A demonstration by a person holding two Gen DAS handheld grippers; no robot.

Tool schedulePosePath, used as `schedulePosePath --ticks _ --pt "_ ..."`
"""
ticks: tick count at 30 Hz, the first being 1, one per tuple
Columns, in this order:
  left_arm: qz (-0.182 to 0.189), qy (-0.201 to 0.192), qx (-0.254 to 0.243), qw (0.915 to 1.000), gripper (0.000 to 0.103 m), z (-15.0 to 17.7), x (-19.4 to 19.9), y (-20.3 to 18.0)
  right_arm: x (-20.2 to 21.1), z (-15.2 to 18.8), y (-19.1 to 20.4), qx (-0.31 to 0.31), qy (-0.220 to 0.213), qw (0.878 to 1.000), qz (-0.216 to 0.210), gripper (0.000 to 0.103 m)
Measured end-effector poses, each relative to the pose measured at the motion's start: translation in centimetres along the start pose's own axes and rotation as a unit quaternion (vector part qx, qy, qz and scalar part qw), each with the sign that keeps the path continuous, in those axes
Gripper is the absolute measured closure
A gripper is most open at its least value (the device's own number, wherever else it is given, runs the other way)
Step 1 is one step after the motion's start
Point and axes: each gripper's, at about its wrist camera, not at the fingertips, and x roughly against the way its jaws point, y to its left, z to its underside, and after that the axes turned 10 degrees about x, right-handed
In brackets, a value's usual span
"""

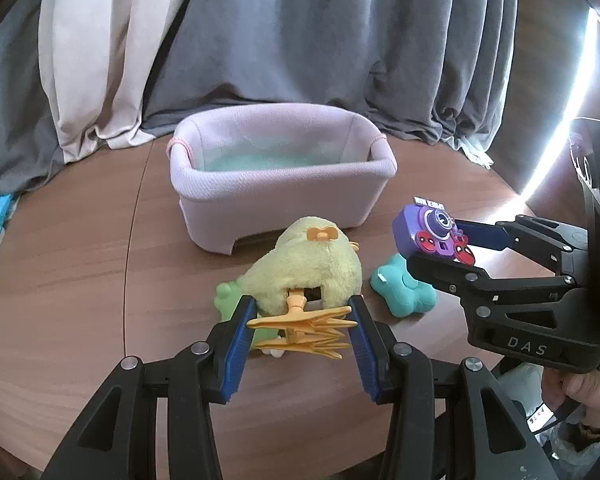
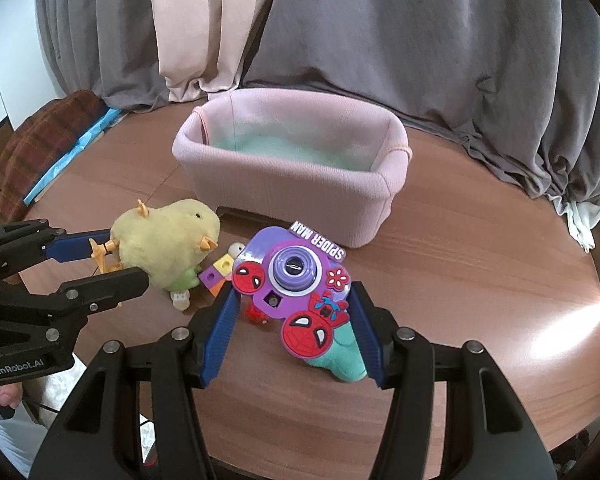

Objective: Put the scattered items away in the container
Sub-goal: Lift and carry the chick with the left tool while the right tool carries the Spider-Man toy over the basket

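L gripper (image 1: 300, 322) sat nearest the L cam: blue pads were pinched on the orange plastic feet (image 1: 306, 330) of a yellow plush chick (image 1: 312, 268), jaws narrow, feet clamped between them. Chick hung off the table (image 1: 80, 260), body fwd of the pads, beak pointing toward the bin. From the R cam the same chick (image 2: 168, 240) showed side-on, w/ L gripper (image 2: 118, 258) coming in from the left edge.

R gripper (image 2: 296, 320) was closed on a purple Spider-Man toy camera (image 2: 296, 276), pads bearing on both sides of its body, lens facing the cam, tilted. In the L cam the toy camera (image 1: 426, 232) was clear of the table, held in the R gripper (image 1: 440, 246).

Container: pink fabric bin (image 1: 280, 196) w/ teal lining, open top, stood on the table behind both toys, near but not touching. Nothing visible inside it from either view.

On the table: teal plush bone (image 1: 404, 290) between the two grippers, under the toy camera in the R cam. Green plush piece (image 1: 226, 296) lay under/left of the chick. Small coloured blocks (image 2: 218, 274) and a small white bead (image 2: 235, 247) sat btwn chick and toy camera. Small red item under the toy camera, can't ID it.

Background: grey and beige curtains (image 1: 300, 32) behind the table. Person's hand (image 1: 588, 388) on the R gripper handle, lower right.
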Motion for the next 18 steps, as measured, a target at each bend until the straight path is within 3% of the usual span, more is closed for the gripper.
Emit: schedulePosePath --ticks 18 --pt "-0.006 -0.023 0.006 0.9997 0.061 -3.2 0.0 0.6 0.2 -3.3 -0.8 0.006 -0.016 1.000 0.004 0.051"
